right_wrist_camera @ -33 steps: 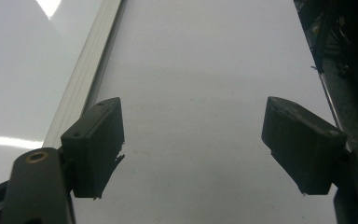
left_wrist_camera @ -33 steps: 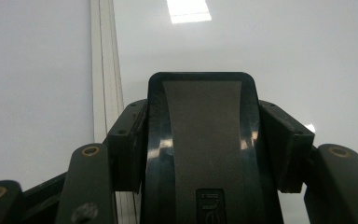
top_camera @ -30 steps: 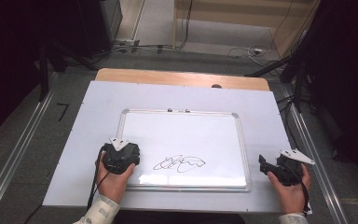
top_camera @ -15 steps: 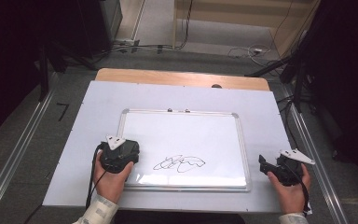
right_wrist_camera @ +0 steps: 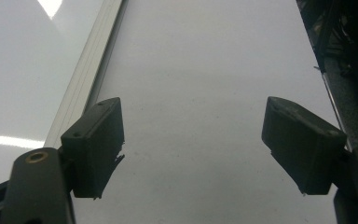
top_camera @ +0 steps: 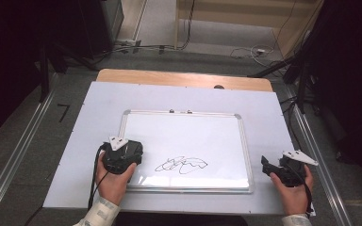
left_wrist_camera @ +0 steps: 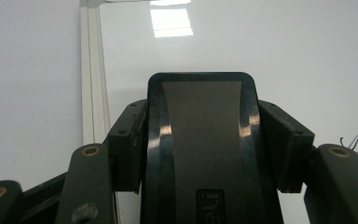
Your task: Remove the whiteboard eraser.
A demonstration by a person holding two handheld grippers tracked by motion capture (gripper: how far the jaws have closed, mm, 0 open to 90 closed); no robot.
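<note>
a whiteboard (top_camera: pixel 184 141) with a black scribble (top_camera: pixel 181 165) lies mid-worktop (top_camera: pixel 264 108) on a white sheet. the left gripper (top_camera: pixel 122 155), jaws clamped on a black eraser (left_wrist_camera: pixel 200 140), sits at the board's near-left corner. the right gripper (top_camera: pixel 269 165), jaws wide apart, rests off the board's near-right corner. grey floor (top_camera: pixel 23 127), cables and dark stands surround.

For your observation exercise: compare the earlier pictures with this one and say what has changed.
The left gripper, shut on a black eraser, slid slightly left along the whiteboard, away from the scribble. The right gripper stayed open beside the board's right edge; board and scribble are unchanged.
</note>
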